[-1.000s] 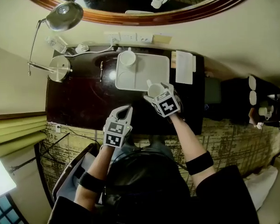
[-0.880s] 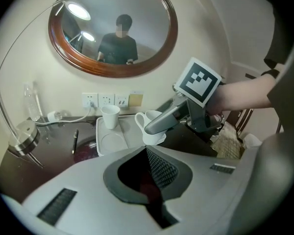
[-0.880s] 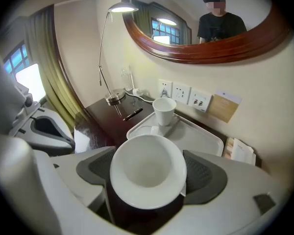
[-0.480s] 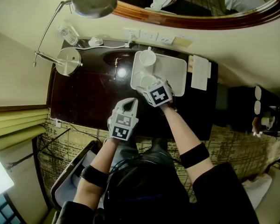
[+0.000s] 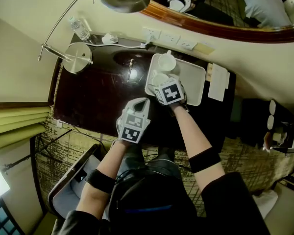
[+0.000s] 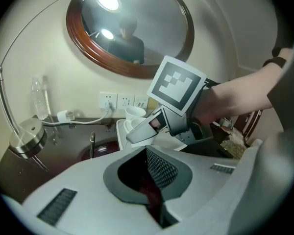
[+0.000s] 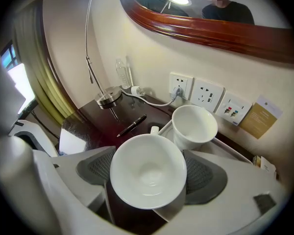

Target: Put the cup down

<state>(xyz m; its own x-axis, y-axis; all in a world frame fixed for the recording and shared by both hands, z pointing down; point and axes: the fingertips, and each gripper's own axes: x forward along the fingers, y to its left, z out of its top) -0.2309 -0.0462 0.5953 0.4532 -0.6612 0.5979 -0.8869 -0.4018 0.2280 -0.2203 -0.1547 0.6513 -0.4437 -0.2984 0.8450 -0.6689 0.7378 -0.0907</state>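
My right gripper (image 5: 161, 81) is shut on a white cup (image 5: 159, 78), its grey pads (image 7: 204, 176) pressing the cup's (image 7: 148, 170) two sides, mouth up and empty. The cup is over the near left part of the white tray (image 5: 195, 78), just in front of a second white cup (image 5: 167, 61) that stands upright on the tray. I cannot tell whether the held cup touches the tray. My left gripper (image 5: 142, 103) is shut on nothing, above the dark desk near the tray's left side; in the left gripper view its jaws (image 6: 150, 180) meet.
On the dark wooden desk (image 5: 95, 97) stand a lamp with a round metal base (image 5: 79, 58), a pen (image 5: 130, 68), a water bottle (image 5: 80, 29) and a white cable. Wall sockets (image 7: 206, 96) and an oval mirror are behind. A paper (image 5: 218, 83) lies right of the tray.
My right gripper has carried the cup leftwards from the tray's near right edge to its left part, in front of the other cup. The left gripper moved forward a little, still shut.
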